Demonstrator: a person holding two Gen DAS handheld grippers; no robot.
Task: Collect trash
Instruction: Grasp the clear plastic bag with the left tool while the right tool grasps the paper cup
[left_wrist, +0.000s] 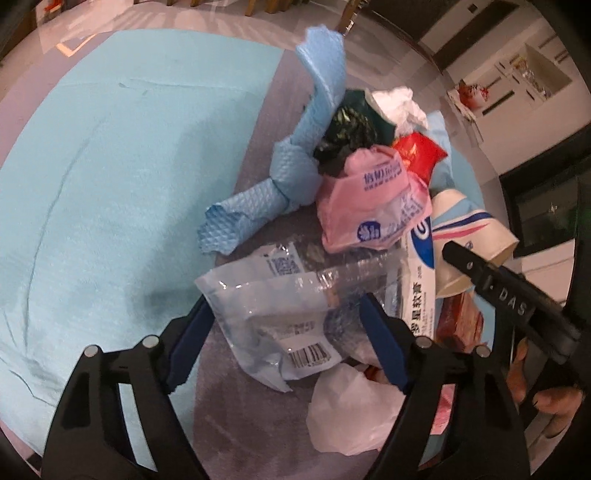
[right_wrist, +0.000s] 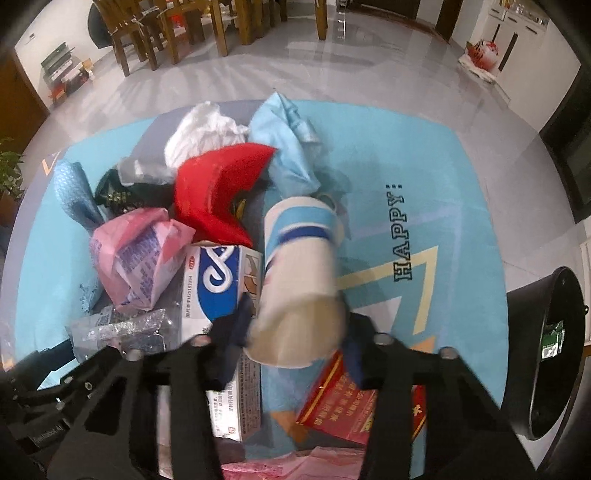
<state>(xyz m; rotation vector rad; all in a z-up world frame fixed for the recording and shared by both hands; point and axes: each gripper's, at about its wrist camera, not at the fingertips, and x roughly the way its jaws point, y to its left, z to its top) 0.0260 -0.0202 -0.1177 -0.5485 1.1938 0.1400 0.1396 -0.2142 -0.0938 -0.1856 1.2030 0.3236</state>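
1. Trash heap: mixed litter lies piled on a grey mat over a blue rug (right_wrist: 461, 206), the one lettered HAPPY; nothing seen here is binned yet by these grippers.
2. Left gripper (left_wrist: 288, 317): jaws set either side of a clear plastic wrapper (left_wrist: 280, 317) with a barcode; blue pads sit at its edges, though firm pressing cannot be told.
3. Right gripper (right_wrist: 295, 332): jaws closed on a paper cup (right_wrist: 299, 273) lying on its side, striped blue and pink, pinched near its open mouth.
4. Handling note, judged: the cup wall is thin, so a light squeeze and a straight lift suit it; the wrapper is slippery and wants a fuller bite before lifting.
5. Black bin (right_wrist: 546, 350): stands at the rug's right edge, well apart from the heap; likely destination.
6. Neighbours: white medicine box (right_wrist: 218, 291) touching the cup; red carton (right_wrist: 343, 410) beneath it; pink wrapper (left_wrist: 369, 206), blue cloth (left_wrist: 295, 177), red packet (right_wrist: 218, 192) and white tissue (right_wrist: 207, 129) crowd close and may drag along.
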